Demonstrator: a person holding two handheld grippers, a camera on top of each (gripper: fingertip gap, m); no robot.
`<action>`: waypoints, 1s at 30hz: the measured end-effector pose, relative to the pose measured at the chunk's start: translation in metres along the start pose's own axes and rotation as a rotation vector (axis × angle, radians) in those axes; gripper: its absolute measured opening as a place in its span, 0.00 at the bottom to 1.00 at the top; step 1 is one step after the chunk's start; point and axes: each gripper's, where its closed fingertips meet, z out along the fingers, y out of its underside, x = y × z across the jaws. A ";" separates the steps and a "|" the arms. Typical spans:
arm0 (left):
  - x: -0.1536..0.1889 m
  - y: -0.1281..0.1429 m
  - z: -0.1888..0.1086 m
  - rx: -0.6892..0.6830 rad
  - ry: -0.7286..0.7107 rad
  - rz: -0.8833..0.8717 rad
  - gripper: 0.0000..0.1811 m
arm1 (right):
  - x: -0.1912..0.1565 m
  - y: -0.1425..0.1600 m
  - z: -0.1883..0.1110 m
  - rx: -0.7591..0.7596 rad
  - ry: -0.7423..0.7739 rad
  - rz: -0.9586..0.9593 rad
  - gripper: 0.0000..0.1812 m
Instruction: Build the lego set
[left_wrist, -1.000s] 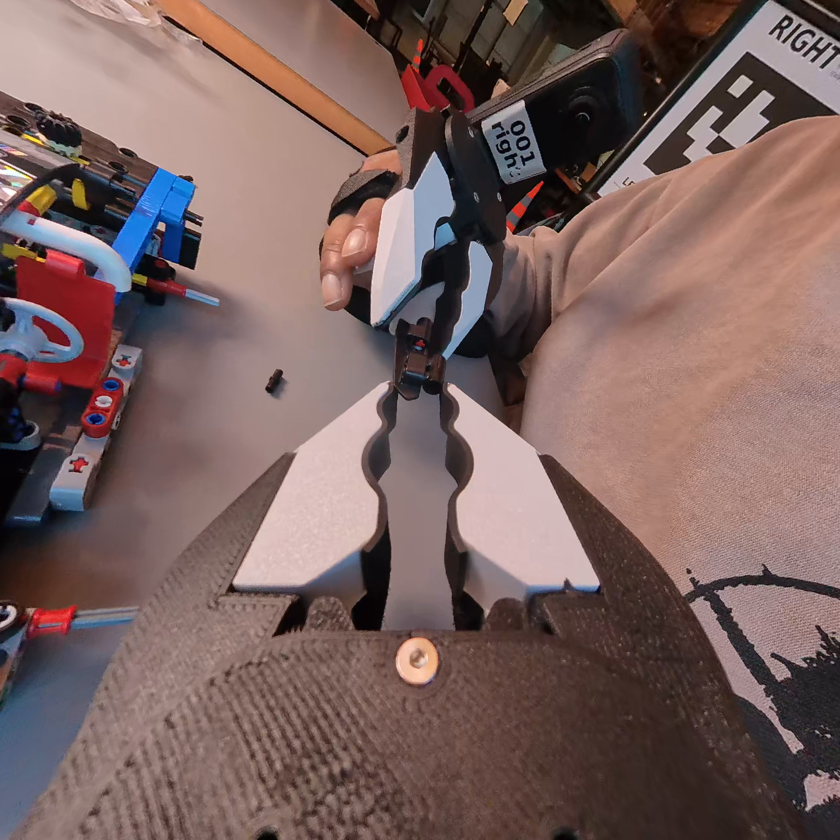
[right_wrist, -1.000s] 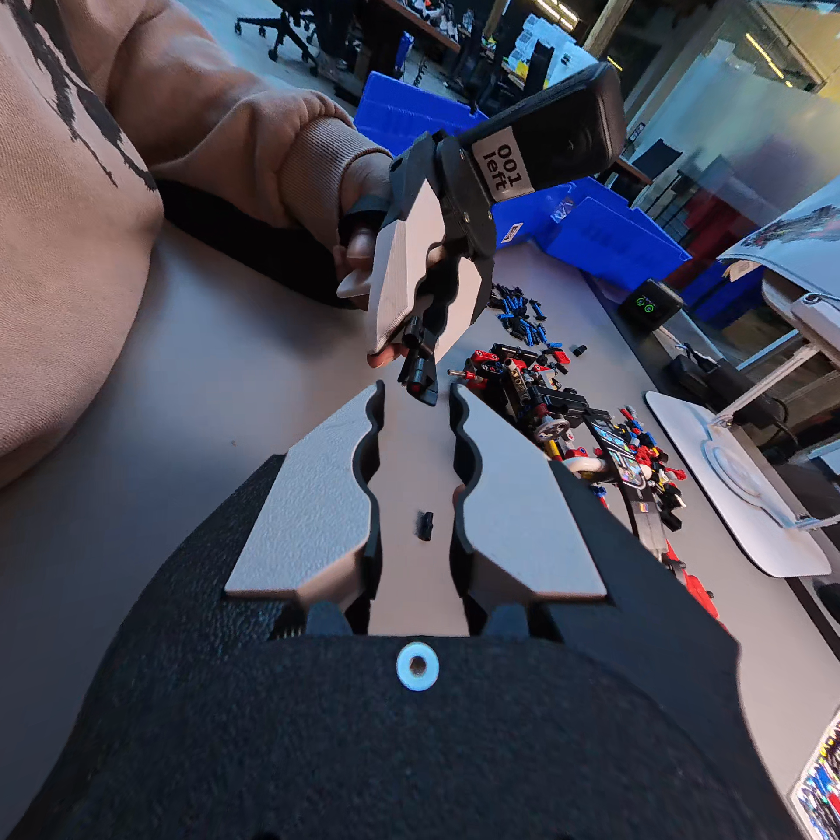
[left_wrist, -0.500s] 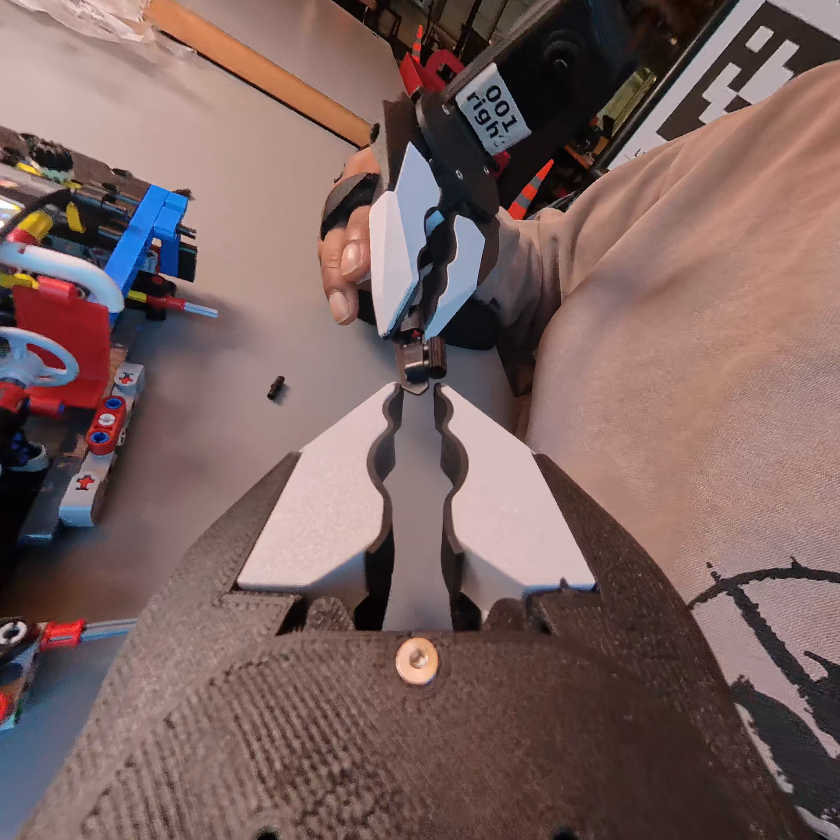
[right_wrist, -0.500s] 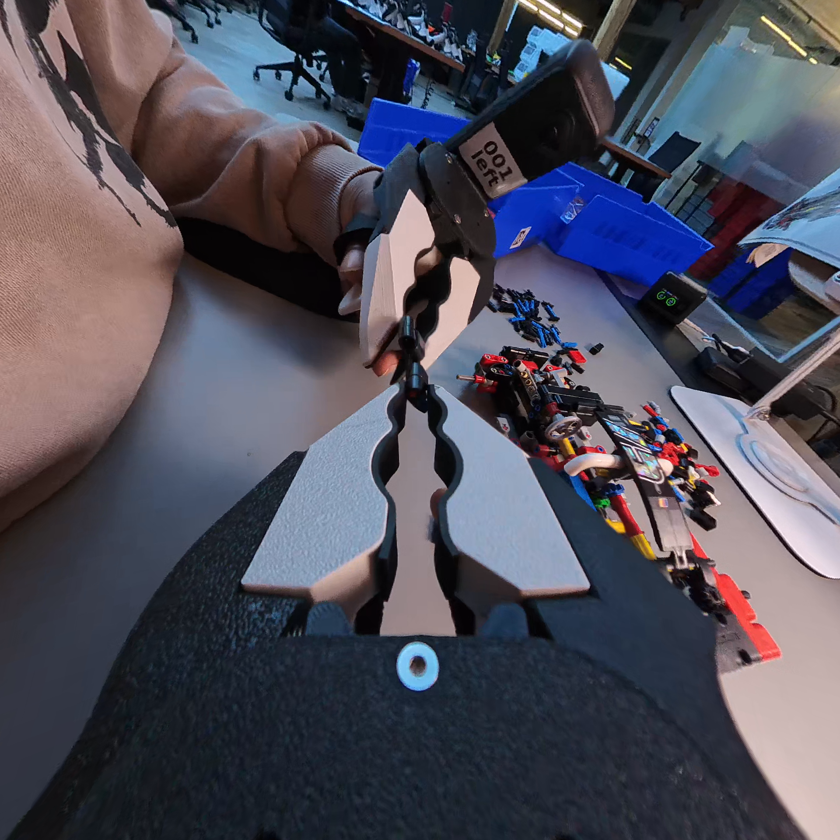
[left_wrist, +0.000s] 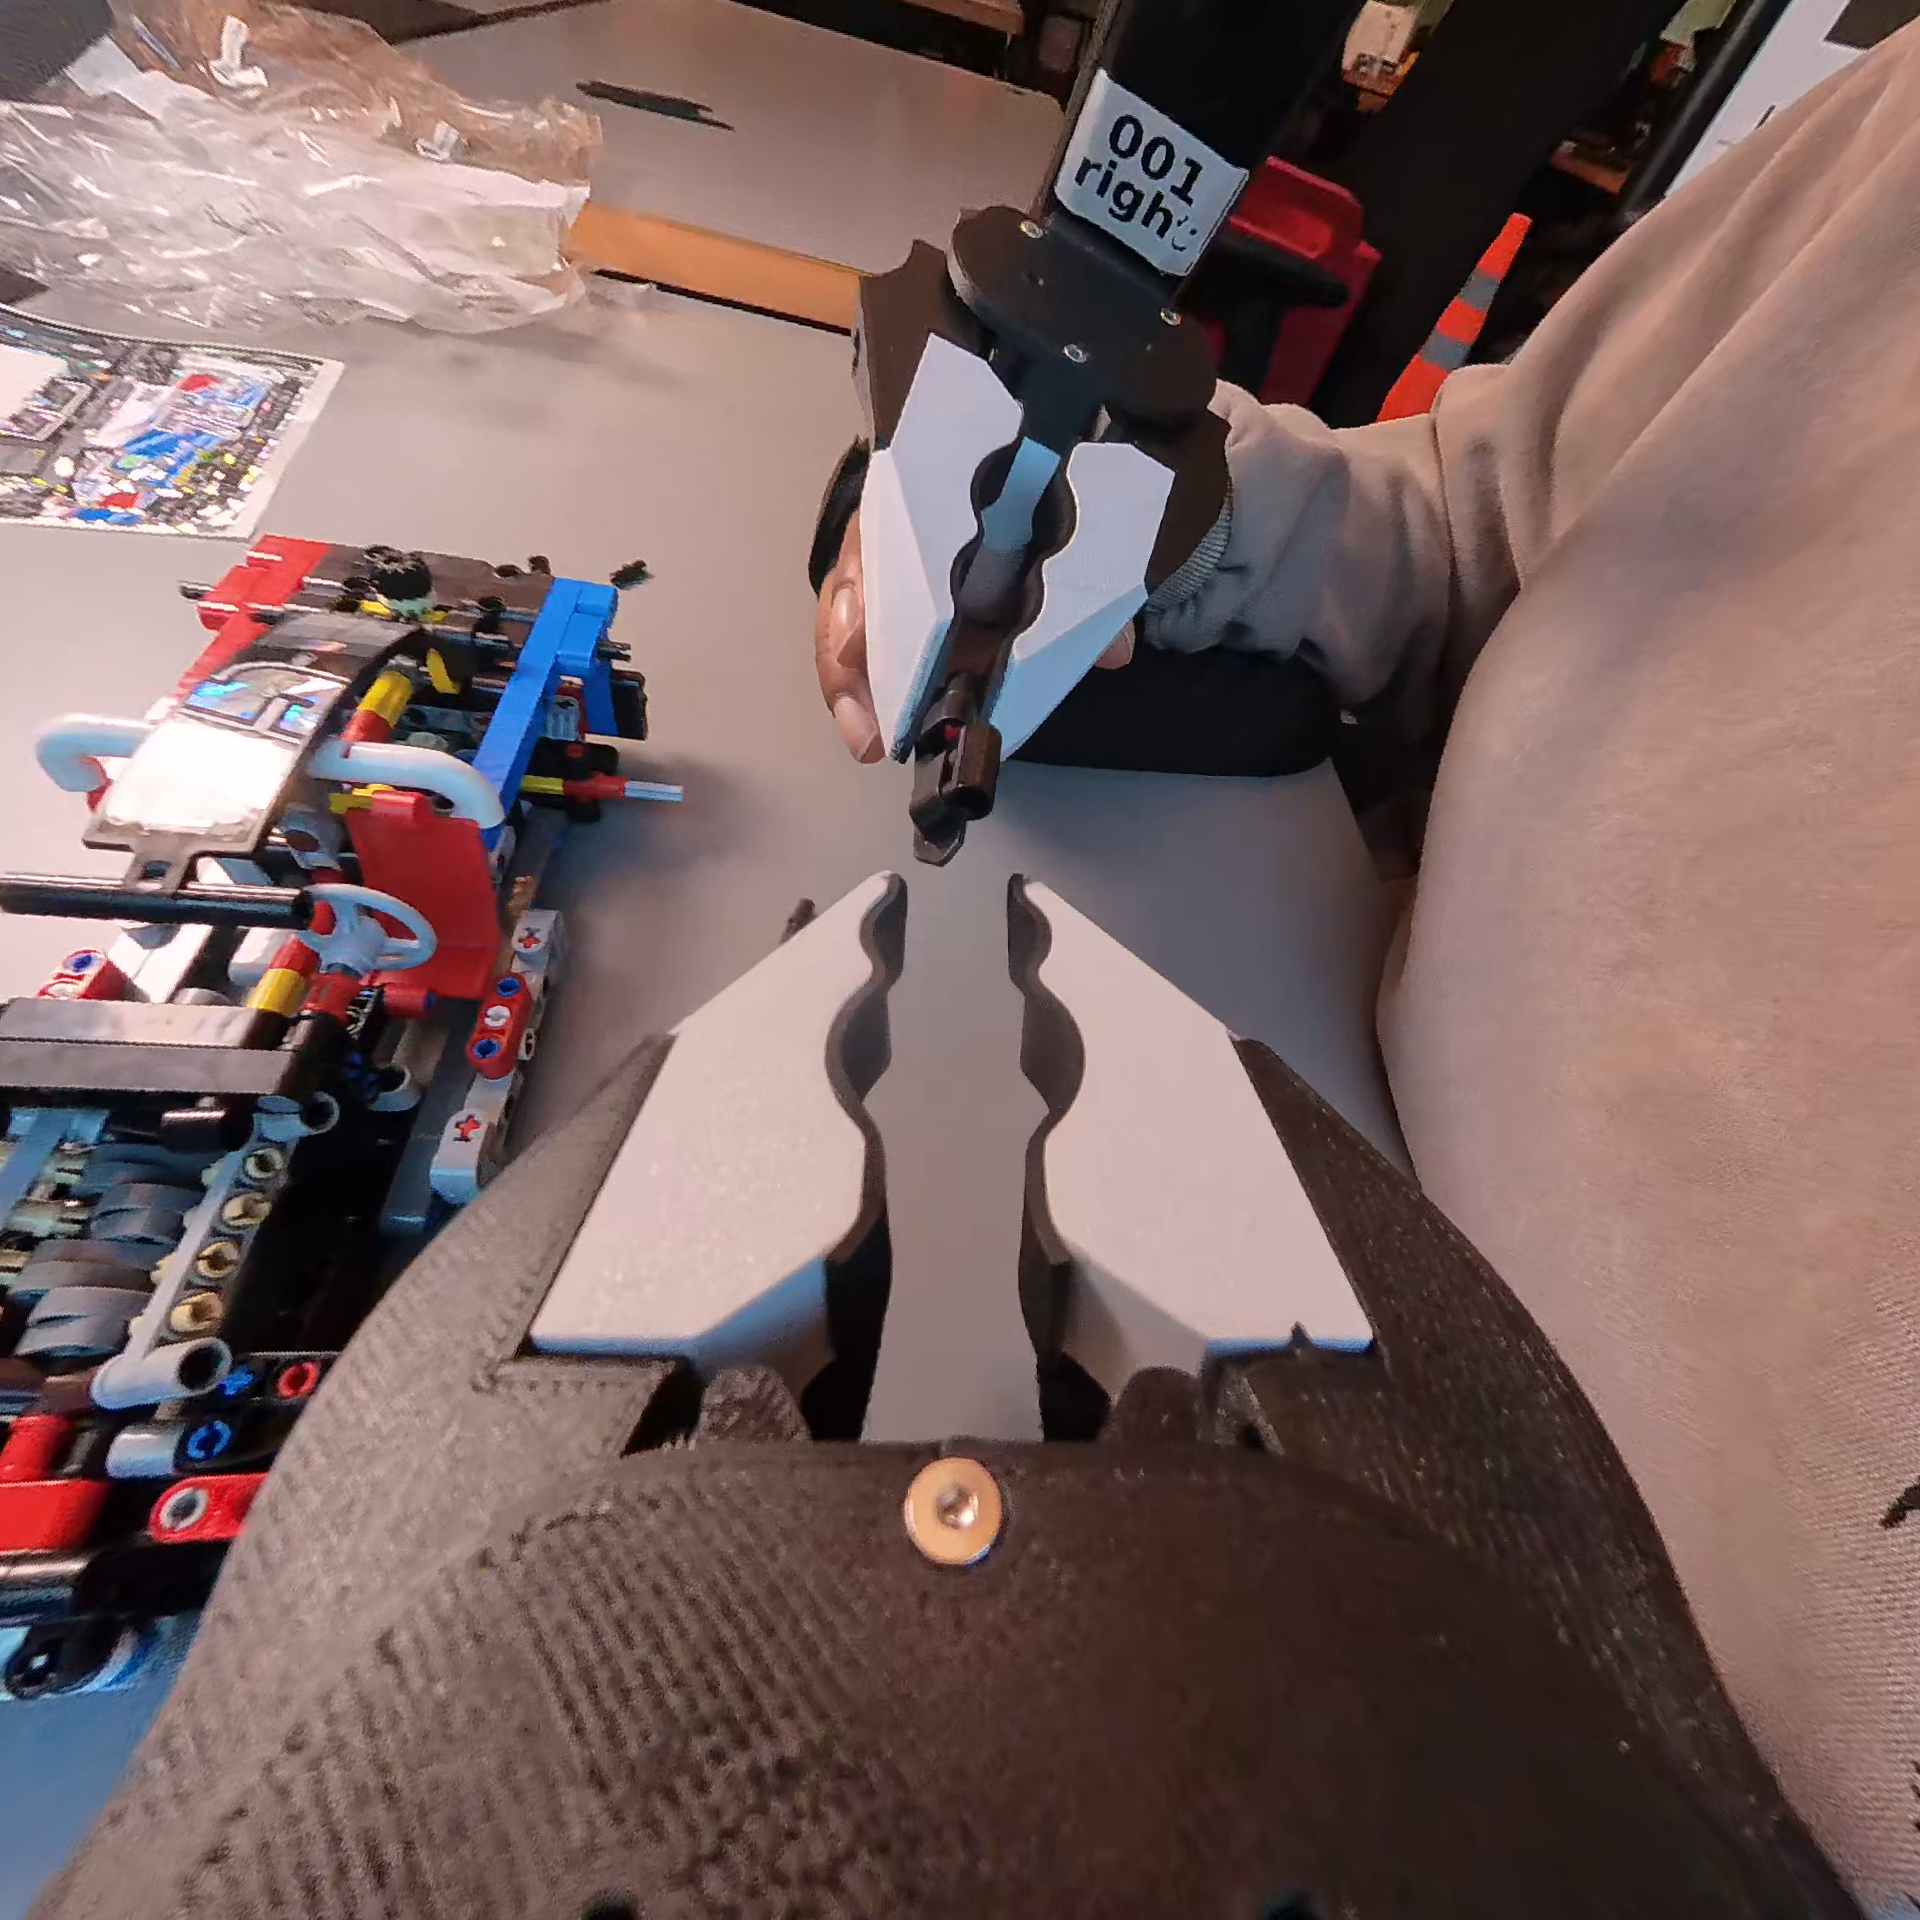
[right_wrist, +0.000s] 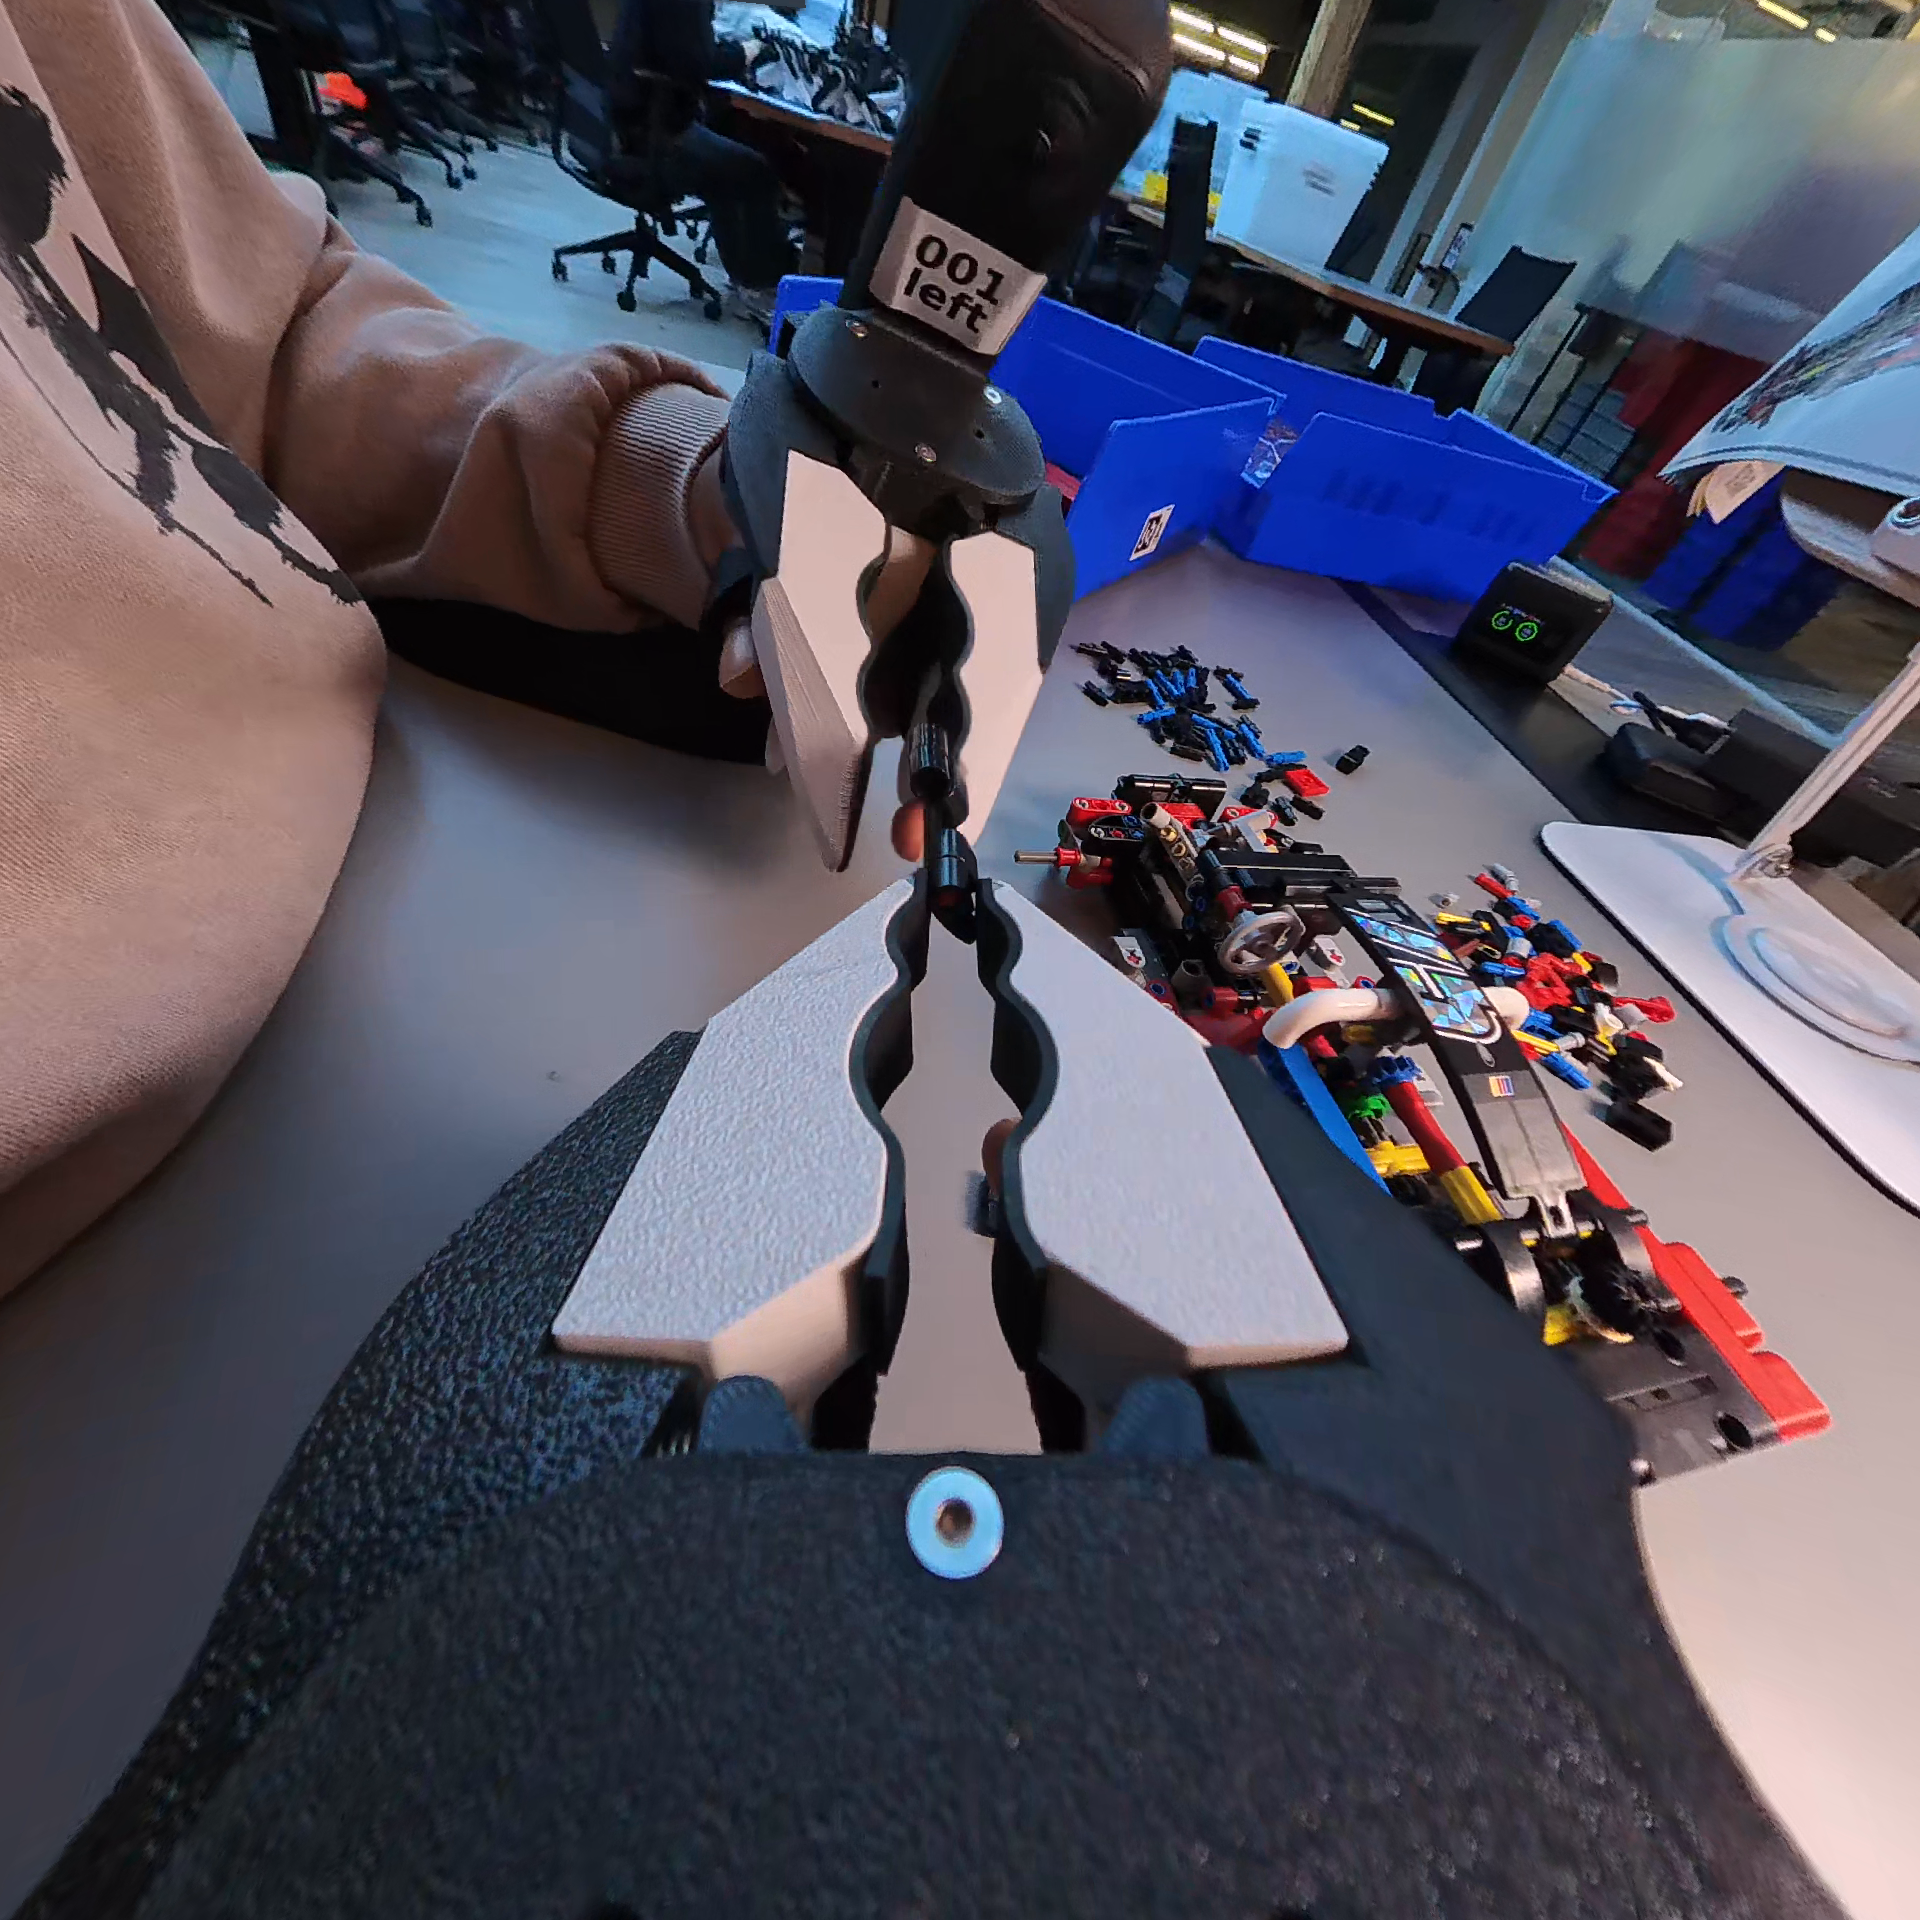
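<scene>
A small black Technic piece with a red spot (left_wrist: 951, 769) sticks out of my right gripper (right_wrist: 951, 888), which is shut on it (right_wrist: 948, 896) above the grey table. My left gripper (left_wrist: 954, 885) faces it tip to tip, open and empty, its fingertips just short of the piece's free end. The partly built Lego car (left_wrist: 312, 935) lies on the table to the left of my left gripper and shows to the right in the right wrist view (right_wrist: 1403, 1039). A tiny black pin (left_wrist: 798, 914) lies on the table beside my left fingertip.
Loose blue and black pins (right_wrist: 1184, 707) and mixed small parts (right_wrist: 1558, 987) lie past the car. Blue bins (right_wrist: 1403, 499) stand behind. An instruction sheet (left_wrist: 135, 436) and plastic bags (left_wrist: 260, 177) lie farther off. The person's beige sweatshirt (left_wrist: 1662, 935) is close. Only a small space, under 4 cm, lies between the two pairs of fingers. It is some 8 centimetres from my left tips to the tiny black pin (left_wrist: 798, 914).
One second ago my left gripper held the black piece and my right was open. My right shut on it; my left has let go and drawn back slightly.
</scene>
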 end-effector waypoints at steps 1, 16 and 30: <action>-0.002 -0.002 -0.001 0.013 -0.020 0.015 0.11 | 0.000 0.000 0.000 -0.001 0.000 0.004 0.03; 0.002 0.000 0.002 0.003 0.026 -0.050 0.07 | -0.006 0.013 0.009 -0.126 0.067 -0.259 0.03; -0.035 0.066 0.001 -0.447 -0.257 0.314 0.07 | 0.127 0.120 -0.148 -0.628 0.334 0.333 0.12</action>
